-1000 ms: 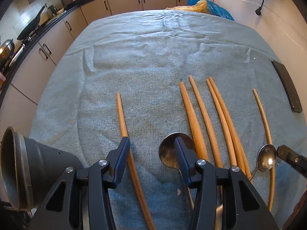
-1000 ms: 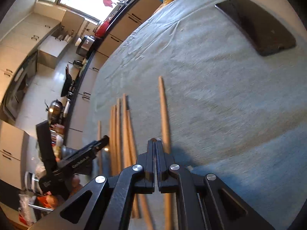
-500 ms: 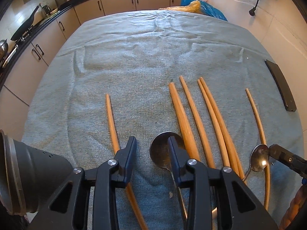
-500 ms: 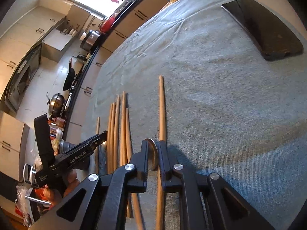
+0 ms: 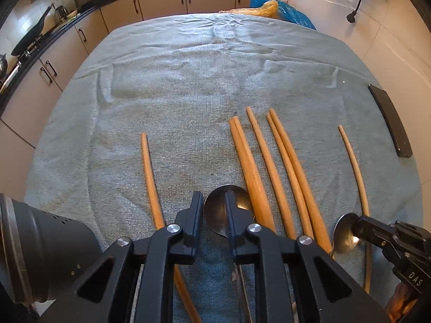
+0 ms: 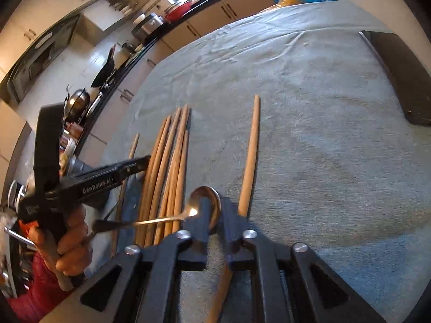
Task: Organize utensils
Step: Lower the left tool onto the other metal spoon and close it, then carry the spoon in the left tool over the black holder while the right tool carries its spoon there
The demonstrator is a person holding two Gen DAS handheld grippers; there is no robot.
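Observation:
Several long wooden sticks (image 5: pixel 272 167) lie side by side on a grey-blue towel (image 5: pixel 202 80). One stick (image 5: pixel 149 177) lies apart at the left, another (image 5: pixel 355 167) at the right. My left gripper (image 5: pixel 213 202) is open low over the towel, with a large steel spoon (image 5: pixel 218 214) at its right finger. My right gripper (image 6: pixel 214 207) is open with the bowl of a small steel spoon (image 6: pixel 200 197) standing between its fingers. That spoon also shows in the left wrist view (image 5: pixel 346 232).
A dark metal canister (image 5: pixel 32 253) lies on its side at the near left. A black phone (image 5: pixel 390 119) lies at the towel's right edge. A blue and yellow bag (image 5: pixel 274 10) sits at the far end. Kitchen cabinets run behind.
My left gripper has narrowed and drawn back a little over the large spoon. My right gripper was shut a second ago and has opened, with the small spoon's bowl now between its fingers.

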